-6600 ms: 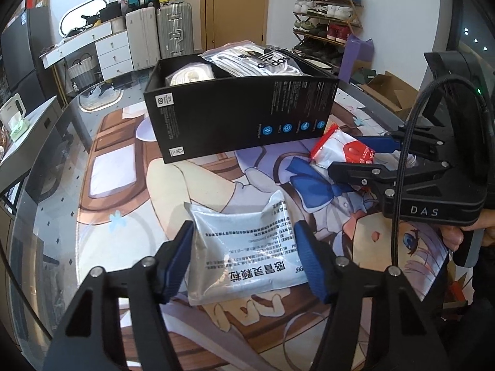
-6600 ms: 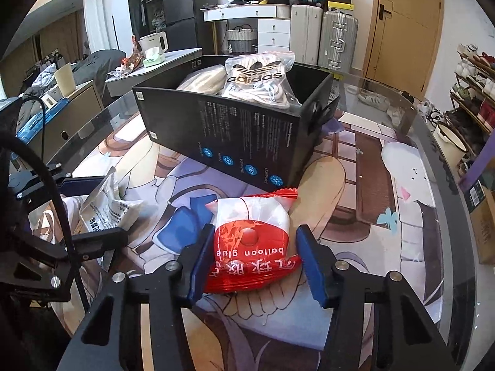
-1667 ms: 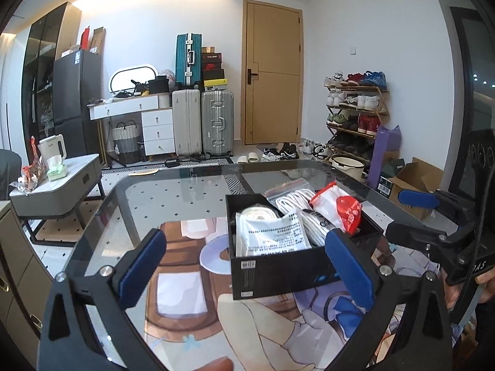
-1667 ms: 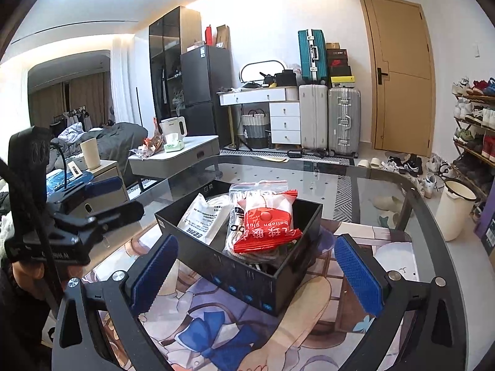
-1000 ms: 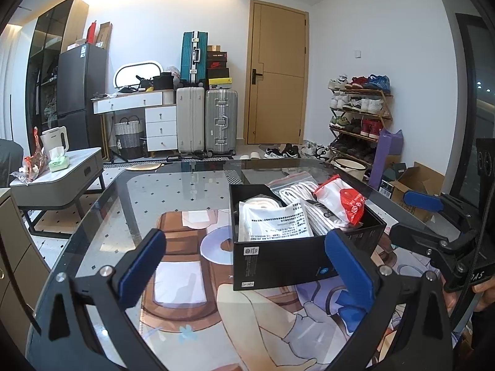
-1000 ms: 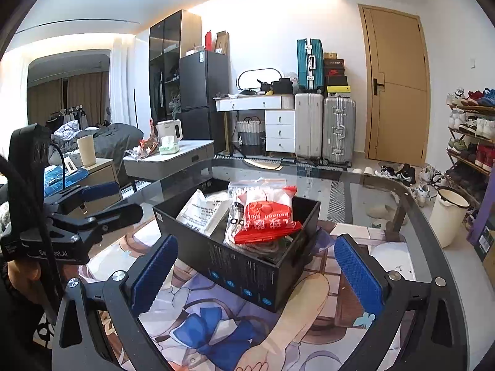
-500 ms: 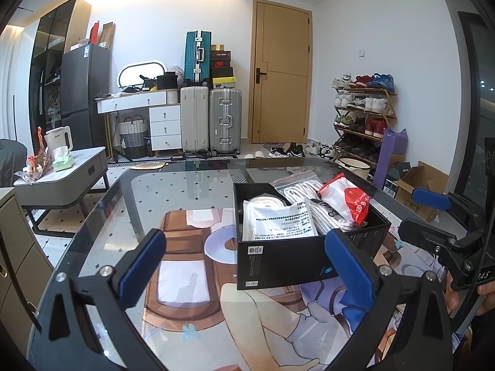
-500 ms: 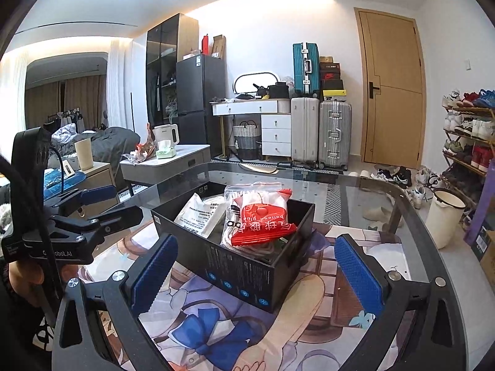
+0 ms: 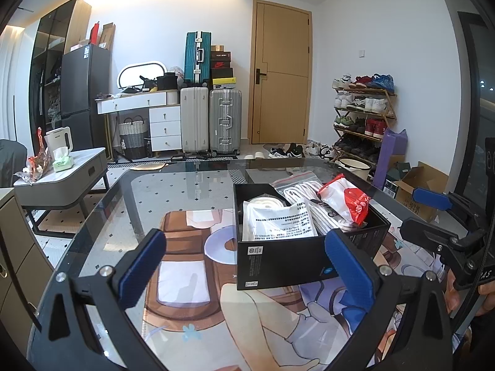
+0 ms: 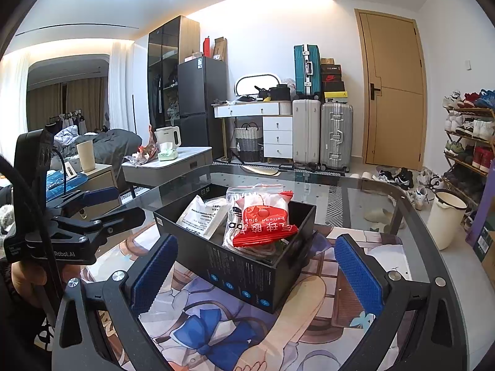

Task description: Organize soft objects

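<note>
A black cardboard box (image 9: pixel 297 262) (image 10: pixel 247 275) stands on the printed mat of the glass table. Inside it lie a silver-white printed pouch (image 9: pixel 278 222) (image 10: pixel 201 216), a clear bag of white cloth (image 9: pixel 312 201) (image 10: pixel 238 225) and, on top, a red and white packet (image 9: pixel 348 198) (image 10: pixel 264 219). My left gripper (image 9: pixel 247 266) hangs open and empty in front of the box. My right gripper (image 10: pixel 256 272) is open and empty too, held back from the box. Each gripper shows at the edge of the other's view, left (image 10: pixel 102 204) and right (image 9: pixel 430 210).
The glass table's curved rim (image 9: pixel 123 179) runs round the mat (image 9: pixel 185 278). Behind stand suitcases (image 9: pixel 210 123), a white drawer unit (image 9: pixel 164 126), a shoe rack (image 9: pixel 362 117) and a low grey side table (image 9: pixel 62 176). A person's hand (image 10: pixel 27 281) holds the left gripper.
Earlier each gripper straddled a packet on the mat; both packets now lie in the box. Over the last second both grippers, open, drifted slightly; the box contents have not moved.
</note>
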The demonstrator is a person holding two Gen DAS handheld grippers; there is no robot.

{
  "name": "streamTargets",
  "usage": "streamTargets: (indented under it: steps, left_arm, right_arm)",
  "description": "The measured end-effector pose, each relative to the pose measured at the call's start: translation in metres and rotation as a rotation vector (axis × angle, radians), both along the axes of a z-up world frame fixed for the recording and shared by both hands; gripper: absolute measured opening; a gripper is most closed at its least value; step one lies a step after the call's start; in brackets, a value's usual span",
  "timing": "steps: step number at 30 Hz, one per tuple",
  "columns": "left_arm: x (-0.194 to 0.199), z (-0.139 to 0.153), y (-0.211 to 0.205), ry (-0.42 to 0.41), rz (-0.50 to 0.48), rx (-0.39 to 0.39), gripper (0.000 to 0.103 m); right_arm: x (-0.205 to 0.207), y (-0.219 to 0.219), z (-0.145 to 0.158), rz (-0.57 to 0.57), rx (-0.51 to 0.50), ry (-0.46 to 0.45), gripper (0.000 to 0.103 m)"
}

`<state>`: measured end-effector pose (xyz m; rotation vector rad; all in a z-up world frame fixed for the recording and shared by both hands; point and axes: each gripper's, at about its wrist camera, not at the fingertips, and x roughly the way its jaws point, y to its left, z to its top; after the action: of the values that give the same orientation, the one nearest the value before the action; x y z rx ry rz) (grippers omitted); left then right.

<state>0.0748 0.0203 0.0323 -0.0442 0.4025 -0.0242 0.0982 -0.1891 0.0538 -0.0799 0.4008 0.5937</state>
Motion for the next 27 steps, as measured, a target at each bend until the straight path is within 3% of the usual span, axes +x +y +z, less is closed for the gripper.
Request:
streamTargets:
  steps: [27]
  left_arm:
    - [-0.0005, 0.0007, -0.0035, -0.006, 0.002, 0.002, 0.103]
  right_arm:
    - [-0.0026, -0.0001, -0.0025, 0.002, 0.002, -0.001, 0.103]
